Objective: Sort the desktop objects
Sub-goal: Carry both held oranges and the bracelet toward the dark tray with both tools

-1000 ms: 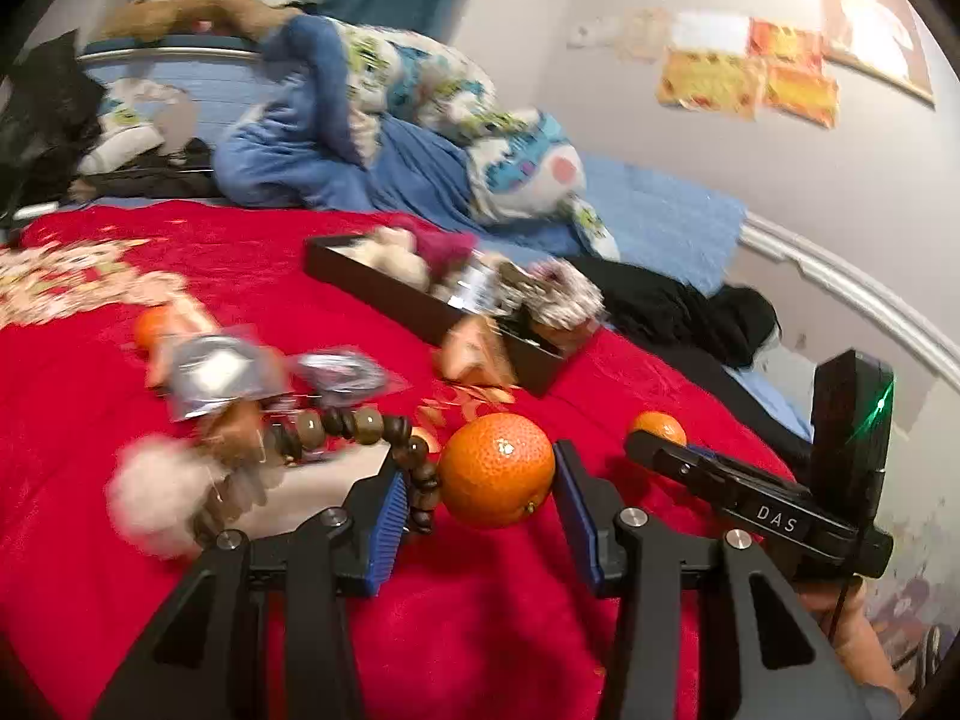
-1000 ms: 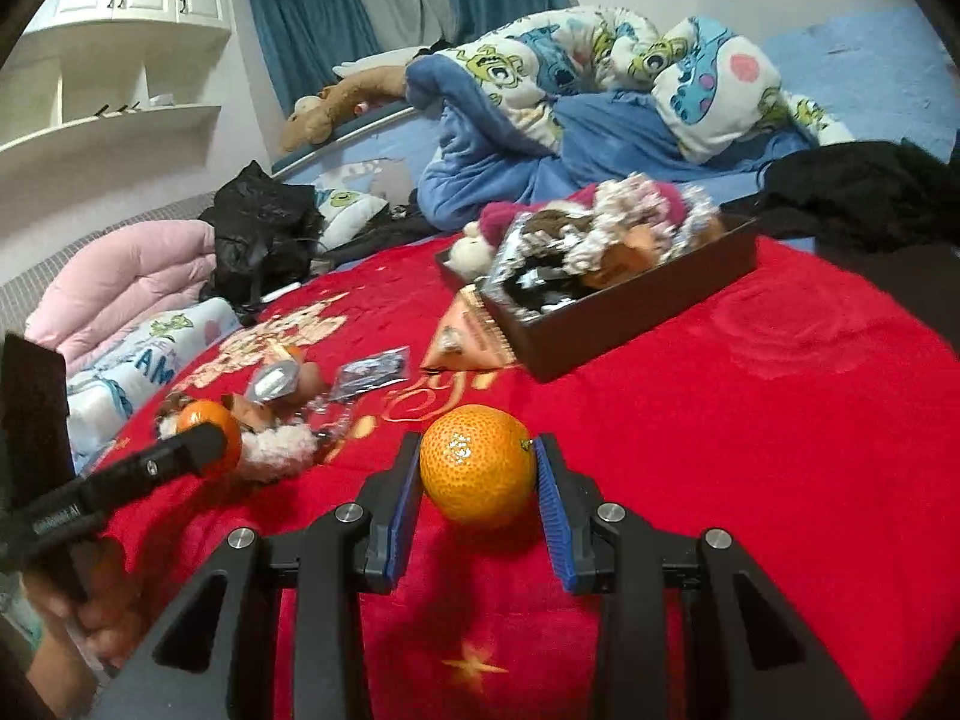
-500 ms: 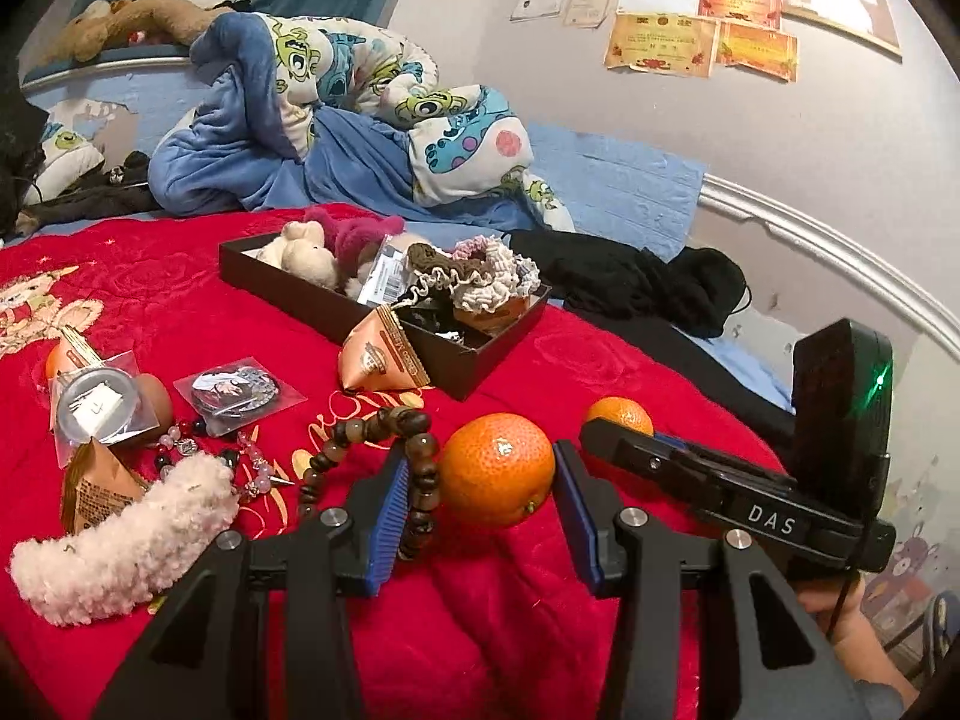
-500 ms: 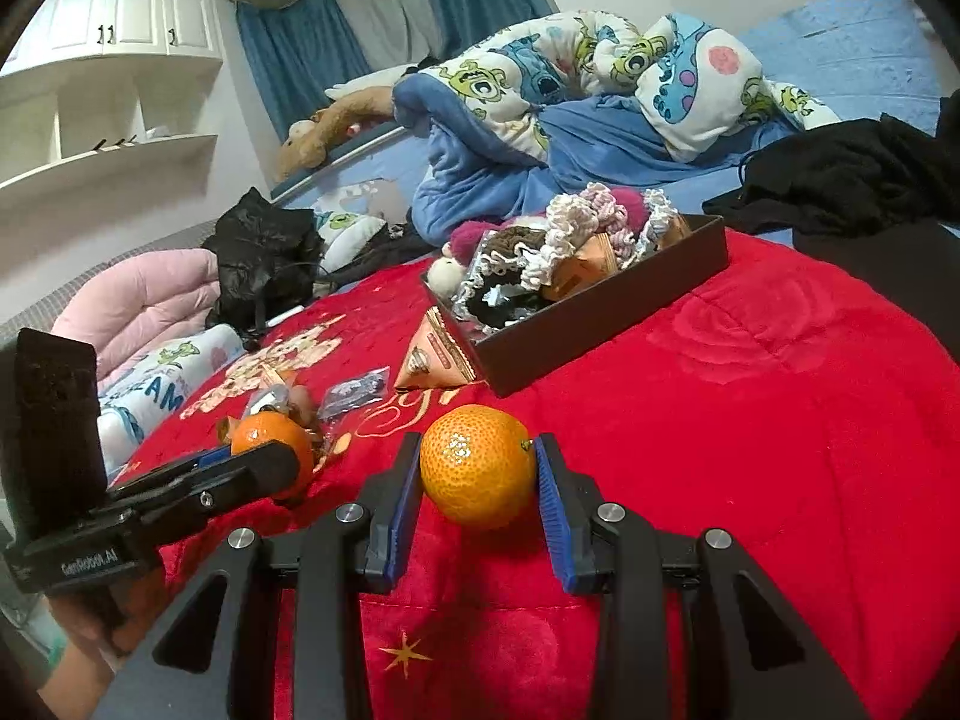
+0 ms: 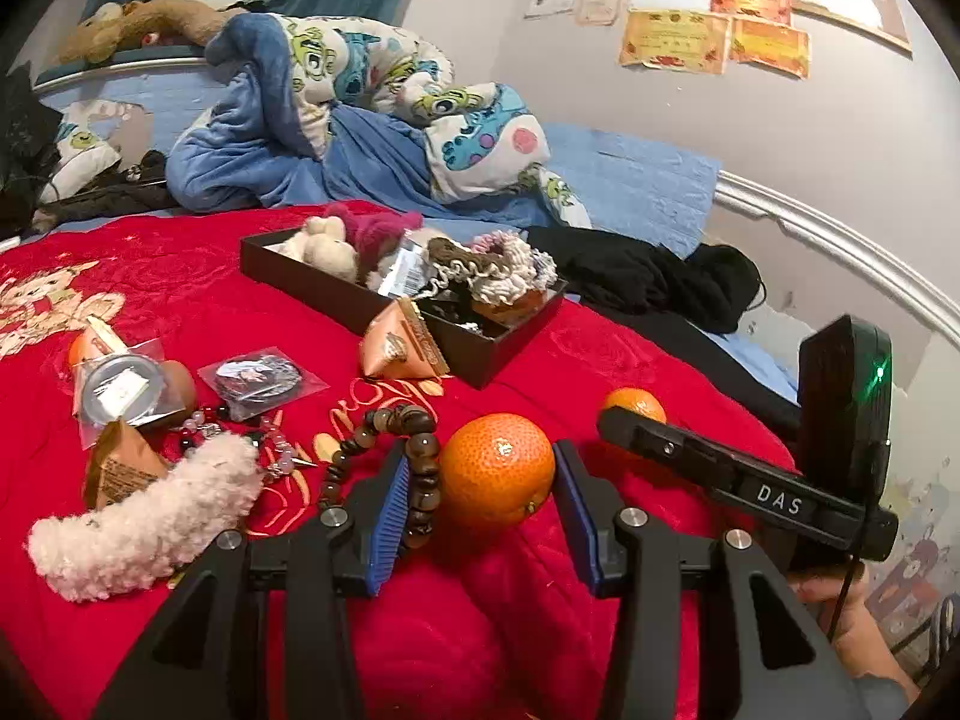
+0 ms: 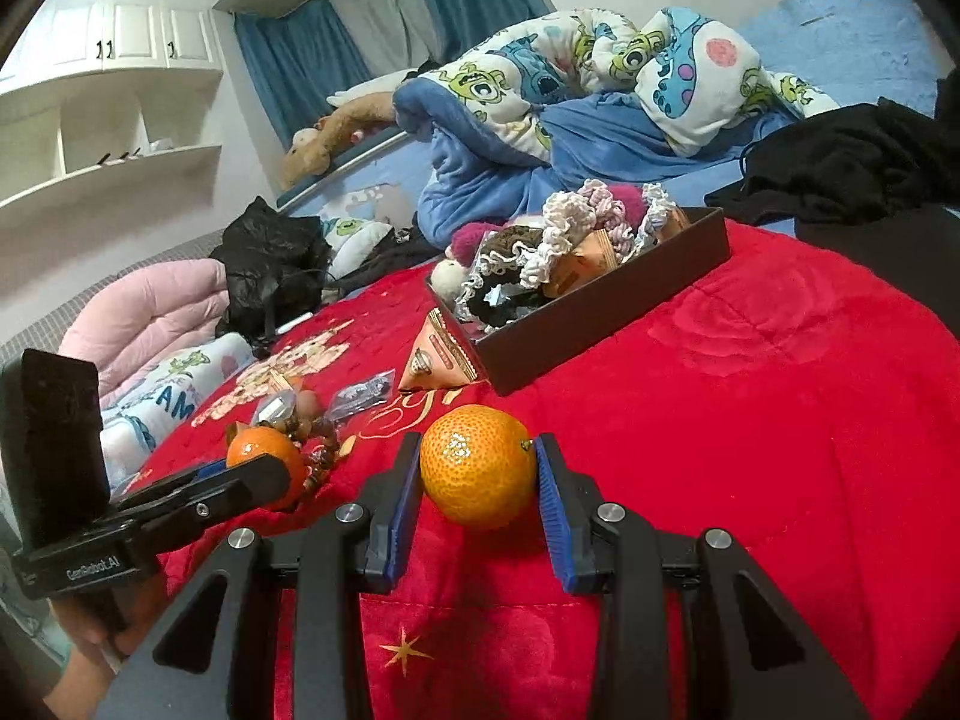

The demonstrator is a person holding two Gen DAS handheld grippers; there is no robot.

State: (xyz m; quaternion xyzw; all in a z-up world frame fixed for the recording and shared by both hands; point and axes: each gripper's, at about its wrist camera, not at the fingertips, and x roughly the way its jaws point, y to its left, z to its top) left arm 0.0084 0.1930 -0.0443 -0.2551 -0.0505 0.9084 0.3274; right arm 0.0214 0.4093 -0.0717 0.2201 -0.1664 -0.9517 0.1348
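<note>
My left gripper (image 5: 480, 498) is shut on an orange mandarin (image 5: 497, 469), with a strand of brown wooden beads (image 5: 414, 468) caught against its left pad. My right gripper (image 6: 477, 483) is shut on a second mandarin (image 6: 478, 465). Both are held just above the red blanket (image 6: 750, 420). The dark brown box (image 5: 480, 354) stands beyond, filled with scrunchies, plush toys and packets. The right gripper (image 5: 744, 480) shows in the left wrist view, with its mandarin (image 5: 636, 405) behind it. The left gripper (image 6: 198, 498) and its mandarin (image 6: 264, 456) show in the right wrist view.
Loose on the blanket left of the box: a triangular orange packet (image 5: 402, 348), bagged trinkets (image 5: 258, 375), a fluffy white scrunchie (image 5: 144, 522), a bead bracelet (image 5: 270, 444). Black clothing (image 5: 660, 282) and a cartoon quilt (image 5: 372, 84) lie behind. The bed's edge and wall are at the right.
Both grippers keep hold of their mandarins. The left view has swung and steadied toward the box. The two grippers have drawn closer together.
</note>
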